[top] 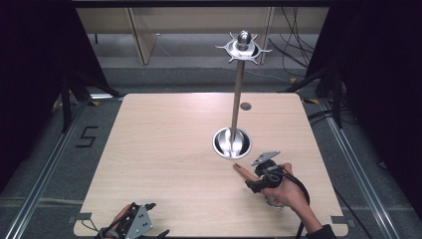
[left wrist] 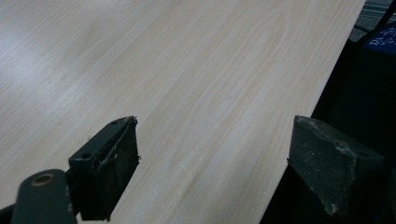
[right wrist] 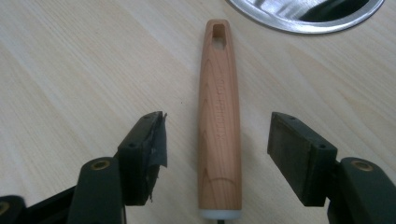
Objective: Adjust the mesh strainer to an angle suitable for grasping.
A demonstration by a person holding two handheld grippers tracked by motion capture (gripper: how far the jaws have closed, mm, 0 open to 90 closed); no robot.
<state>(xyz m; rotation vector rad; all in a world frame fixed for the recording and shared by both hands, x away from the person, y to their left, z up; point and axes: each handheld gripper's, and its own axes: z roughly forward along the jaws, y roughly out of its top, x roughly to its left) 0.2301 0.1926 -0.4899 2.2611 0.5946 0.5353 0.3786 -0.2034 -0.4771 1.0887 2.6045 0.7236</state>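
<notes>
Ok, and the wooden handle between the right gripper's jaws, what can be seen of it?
The wooden handle looks like pale reddish wood, slim and rounded, with a slotted hanging hole at its far end and a whitish collar at its near end. It lies flat on the table, pointing toward the steel stand base, between the open, untouching jaws of the right gripper.

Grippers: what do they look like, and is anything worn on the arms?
Both are black two-jaw tools. The left gripper carries a grey three-cornered plate on top, as does the right gripper, which also trails a black cable toward the table's near edge. Jaw pads are dark, rectangular and worn, with tape peeling on one. A dark sleeve shows at the right wrist.
</notes>
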